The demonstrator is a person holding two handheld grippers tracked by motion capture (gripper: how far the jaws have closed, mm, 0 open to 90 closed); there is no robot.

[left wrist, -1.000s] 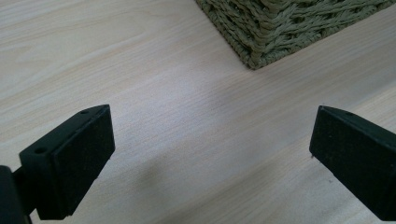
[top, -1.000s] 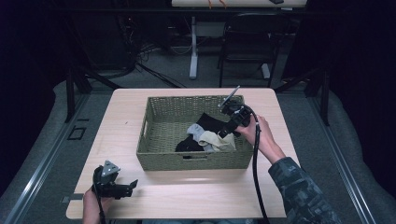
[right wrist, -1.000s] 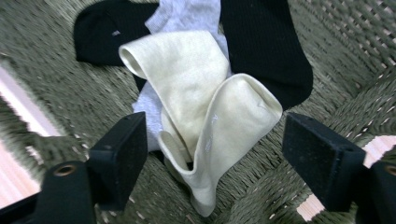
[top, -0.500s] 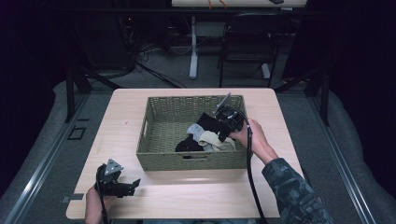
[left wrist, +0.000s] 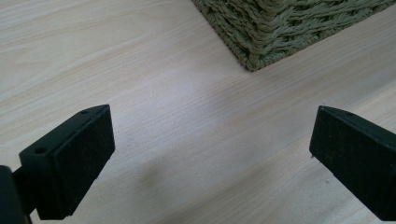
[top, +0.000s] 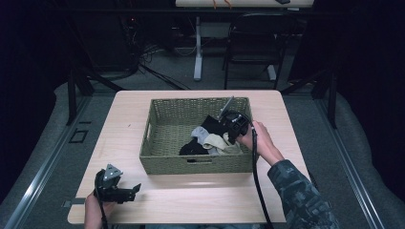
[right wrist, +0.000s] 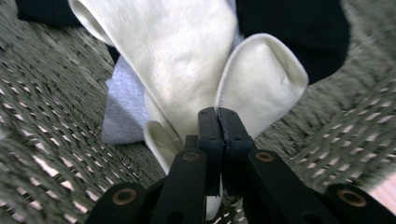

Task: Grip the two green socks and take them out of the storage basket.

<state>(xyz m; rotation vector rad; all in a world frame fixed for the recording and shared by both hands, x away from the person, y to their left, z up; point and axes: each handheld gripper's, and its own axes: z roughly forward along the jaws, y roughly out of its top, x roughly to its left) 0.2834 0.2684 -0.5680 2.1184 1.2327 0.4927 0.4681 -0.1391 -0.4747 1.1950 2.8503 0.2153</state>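
- The right hand-held gripper has just been closing; its jaws now stand pressed together on a fold of the cream sock, with cloth showing at both sides of the tips.
- That sock lies directly ahead of and under the tips, in the right part of the woven basket. In the high view the same right hand-held gripper reaches in over the basket's right side.
- To do this pick well, I would lift straight up and slowly, watching whether the pinch has taken one sock alone. The hold looks to be on a fold near the edge, so a quick pull could let it slip.
- A grey cloth lies touching the cream sock at its left, partly beneath it, and dark garments lie behind. Either might drag along.
- The left hand-held gripper rests on the worktop just in front of the basket's near left corner, jaws spread wide with nothing between them, well apart from the socks.
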